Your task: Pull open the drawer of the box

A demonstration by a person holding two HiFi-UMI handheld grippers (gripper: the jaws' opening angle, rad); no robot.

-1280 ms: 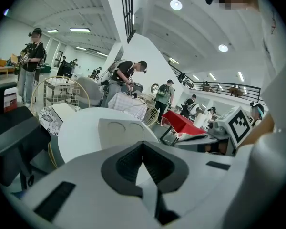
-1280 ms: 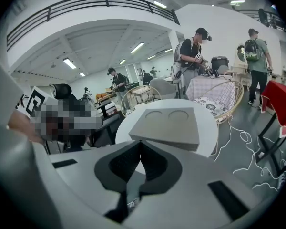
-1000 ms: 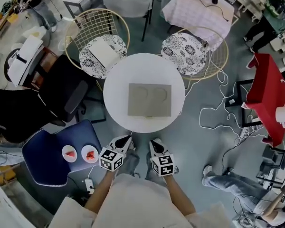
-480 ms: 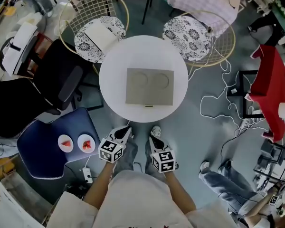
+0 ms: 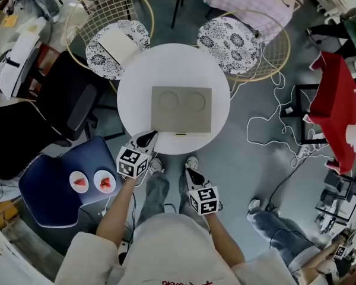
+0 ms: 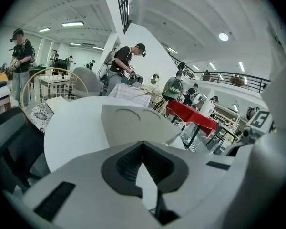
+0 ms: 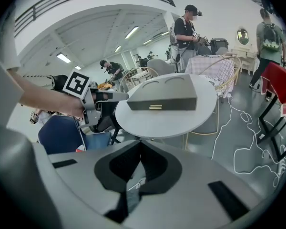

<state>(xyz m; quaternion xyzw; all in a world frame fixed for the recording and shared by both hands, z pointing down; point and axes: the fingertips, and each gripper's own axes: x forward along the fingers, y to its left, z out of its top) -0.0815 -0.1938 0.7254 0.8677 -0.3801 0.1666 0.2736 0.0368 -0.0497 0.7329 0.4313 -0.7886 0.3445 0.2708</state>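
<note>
The box [image 5: 181, 108] lay flat at the middle of the round white table [image 5: 136, 94], slightly above the centre of the head view; two shallow round hollows marked its top. Its drawer [image 7: 162, 104] sat flush in the side facing the person, and the small pale handle [image 5: 181, 133] showed at the middle of the box's lower edge. In the right gripper view the same handle [image 7: 156, 107] sat on the dark front face, just above the middle of the frame.

The left gripper [image 5: 148, 138] reached over the table's lower left rim, its tip just beside the lower left corner of the box; whether it touched the box could not be told. Its marker cube [image 5: 132, 161] hung off the table edge. In the left gripper view its jaws met tip to tip with nothing between them; the box [image 6: 133, 120] lay beyond them.

The right gripper [image 5: 192, 173] hovered below the table, right of centre, over the grey floor and well apart from the box; its jaws were likewise pressed together and empty.

Two wire chairs [image 5: 115, 46] with patterned cushions stood at the table's upper left and upper right; a blue chair [image 5: 47, 189] at lower left carried two small plates [image 5: 79, 181]; a red cloth [image 5: 335, 111] hung at the right edge, and white cables [image 5: 267, 129] trailed on the floor beside it.
</note>
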